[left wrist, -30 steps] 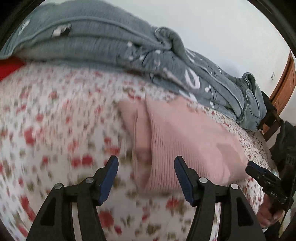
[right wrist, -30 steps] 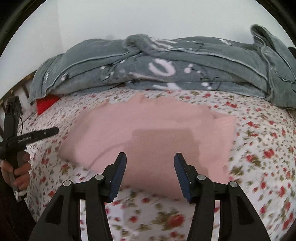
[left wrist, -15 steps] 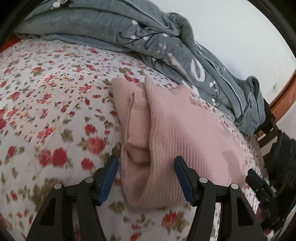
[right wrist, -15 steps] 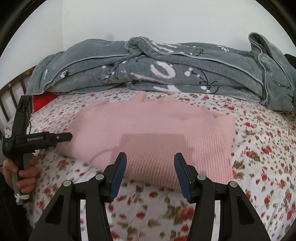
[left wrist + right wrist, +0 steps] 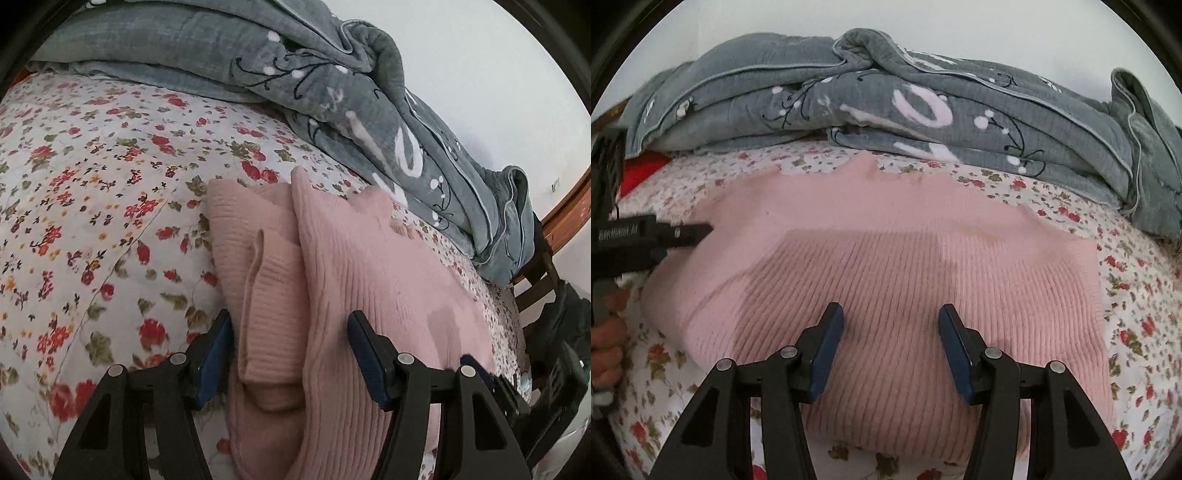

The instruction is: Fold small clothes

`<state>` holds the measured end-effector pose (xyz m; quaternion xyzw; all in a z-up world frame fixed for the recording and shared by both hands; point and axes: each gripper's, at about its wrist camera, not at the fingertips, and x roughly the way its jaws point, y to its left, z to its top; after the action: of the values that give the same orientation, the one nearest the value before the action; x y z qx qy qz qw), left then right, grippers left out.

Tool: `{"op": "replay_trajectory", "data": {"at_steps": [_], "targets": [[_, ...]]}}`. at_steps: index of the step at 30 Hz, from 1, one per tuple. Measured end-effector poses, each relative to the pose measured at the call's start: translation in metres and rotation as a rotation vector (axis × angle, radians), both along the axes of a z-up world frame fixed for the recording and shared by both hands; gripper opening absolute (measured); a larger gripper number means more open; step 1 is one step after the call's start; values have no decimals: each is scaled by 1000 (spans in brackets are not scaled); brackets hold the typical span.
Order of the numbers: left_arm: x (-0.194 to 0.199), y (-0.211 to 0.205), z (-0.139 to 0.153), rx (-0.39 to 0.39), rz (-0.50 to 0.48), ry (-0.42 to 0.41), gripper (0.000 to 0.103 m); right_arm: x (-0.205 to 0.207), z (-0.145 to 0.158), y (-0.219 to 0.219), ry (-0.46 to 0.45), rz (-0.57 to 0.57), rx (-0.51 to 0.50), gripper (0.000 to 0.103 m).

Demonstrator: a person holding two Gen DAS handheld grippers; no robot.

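A pink ribbed knit garment (image 5: pixel 354 280) lies folded on the floral bedsheet (image 5: pixel 92 206), with a folded sleeve layer along its left side. My left gripper (image 5: pixel 290 354) is open and straddles the near end of that folded edge. In the right wrist view the same garment (image 5: pixel 886 258) spreads wide, and my right gripper (image 5: pixel 890 343) is open just above its near edge. The left gripper also shows at the far left of the right wrist view (image 5: pixel 679 236), at the garment's left end.
A crumpled grey quilt (image 5: pixel 886 110) with white print lies along the back of the bed, against a white wall. A red item (image 5: pixel 639 173) sits at the far left. A wooden headboard (image 5: pixel 565 210) and dark things stand at the bed's right end.
Both grippers have moved forward and down onto the pink garment. It now fills more of each view, with its near edges between the open jaws. The garment itself has not moved.
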<state>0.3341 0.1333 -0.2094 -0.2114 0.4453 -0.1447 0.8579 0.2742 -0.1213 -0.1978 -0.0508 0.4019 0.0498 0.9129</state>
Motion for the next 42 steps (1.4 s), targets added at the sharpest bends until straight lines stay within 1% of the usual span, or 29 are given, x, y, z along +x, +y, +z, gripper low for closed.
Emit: {"op": "replay_trajectory", "data": {"at_steps": [3, 6, 12, 15, 17, 18, 19, 21, 23, 24, 26, 28, 31, 33, 35, 36, 39, 41, 42], "targets": [[1, -3, 0, 19, 2, 1, 60, -14, -2, 3, 20, 5, -22, 53], [-2, -6, 1, 36, 0, -5, 59, -35, -2, 3, 15, 7, -25, 53], [-7, -9, 0, 29, 2, -6, 59, -62, 6, -3, 19, 31, 3, 53], [-6, -10, 1, 40, 10, -6, 59, -79, 14, -16, 13, 56, 57, 53], [-5, -9, 1, 32, 23, 6, 52, -90, 21, -31, 5, 52, 109, 53], [-3, -7, 2, 27, 41, 15, 39, -96, 25, -42, -1, 46, 135, 53], [-3, -5, 3, 13, 53, 19, 30, -99, 27, -48, -5, 39, 147, 53], [-4, -1, 10, -24, 68, 17, 22, -107, 32, -67, -19, 10, 165, 53], [-7, -4, 22, -16, 73, 0, 21, -112, 35, -89, -25, -30, 171, 53], [-8, -8, 32, 2, 73, -12, 21, -114, 36, -99, -24, -47, 179, 53], [-12, -17, 50, 13, 75, -31, 21, -119, 36, -120, -21, -80, 207, 53], [-15, -33, 70, 32, 70, -47, 20, -123, 38, -141, -24, -119, 220, 53], [-21, -66, 99, 101, 57, -75, 20, -133, 45, -172, -58, -180, 246, 53], [-25, -95, 118, 125, 35, -92, 20, -140, 50, -191, -74, -205, 265, 53], [-28, -122, 131, 143, 12, -102, 20, -148, 53, -210, -92, -232, 275, 53], [-30, -144, 137, 166, -1, -106, 20, -151, 55, -218, -98, -242, 281, 53], [-32, -196, 140, 220, -39, -115, 20, -162, 57, -242, -108, -279, 307, 53], [-34, -226, 132, 232, -70, -112, 20, -170, 56, -258, -108, -307, 327, 53], [-34, -244, 124, 238, -92, -101, 20, -175, 54, -265, -104, -316, 335, 53]]}}
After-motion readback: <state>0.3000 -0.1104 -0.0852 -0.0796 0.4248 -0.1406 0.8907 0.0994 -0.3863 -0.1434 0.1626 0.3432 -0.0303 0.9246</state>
